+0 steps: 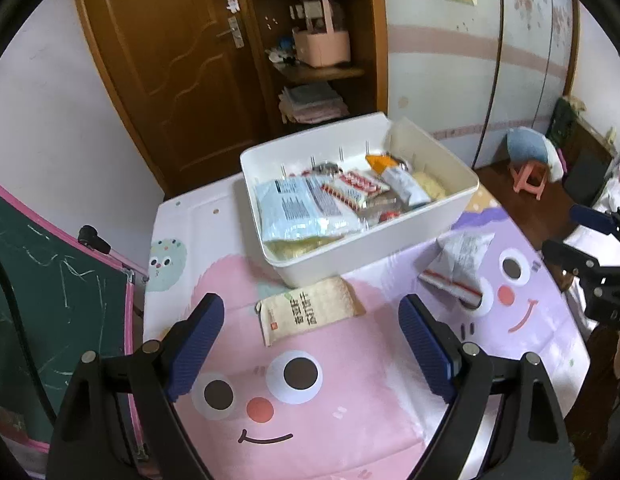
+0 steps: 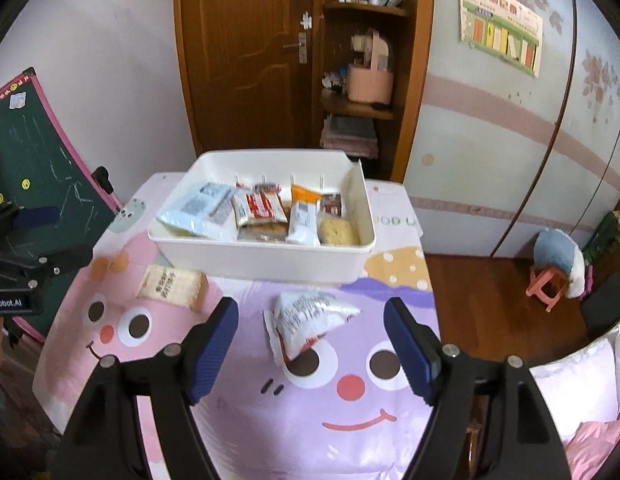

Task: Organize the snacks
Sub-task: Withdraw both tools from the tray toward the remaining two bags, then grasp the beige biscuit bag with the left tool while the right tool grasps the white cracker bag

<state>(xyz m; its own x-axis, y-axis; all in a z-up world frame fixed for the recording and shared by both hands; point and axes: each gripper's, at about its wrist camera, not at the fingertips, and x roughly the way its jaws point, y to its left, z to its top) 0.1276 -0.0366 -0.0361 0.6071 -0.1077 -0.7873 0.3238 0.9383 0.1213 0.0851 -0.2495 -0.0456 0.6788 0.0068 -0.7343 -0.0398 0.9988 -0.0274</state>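
A white storage bin (image 1: 373, 252) (image 2: 266, 258) holding several snack packets stands at the far side of the cartoon-print table cover. A beige cracker packet (image 1: 310, 314) (image 2: 172, 286) lies just in front of the bin. A crumpled white packet with red trim (image 1: 457, 268) (image 2: 306, 322) lies to its right. My left gripper (image 1: 311, 316) hovers open over the beige packet, nothing between its blue pads. My right gripper (image 2: 311, 320) hovers open over the white packet, also holding nothing. Each gripper shows at the edge of the other's view.
A green chalkboard with a pink frame (image 1: 58, 300) (image 2: 42, 168) leans at the table's left edge. Behind the table are a wooden door (image 2: 246, 52) and shelves. A pink stool (image 2: 547, 286) stands on the wooden floor at right, with bedding (image 2: 581, 400) near the right corner.
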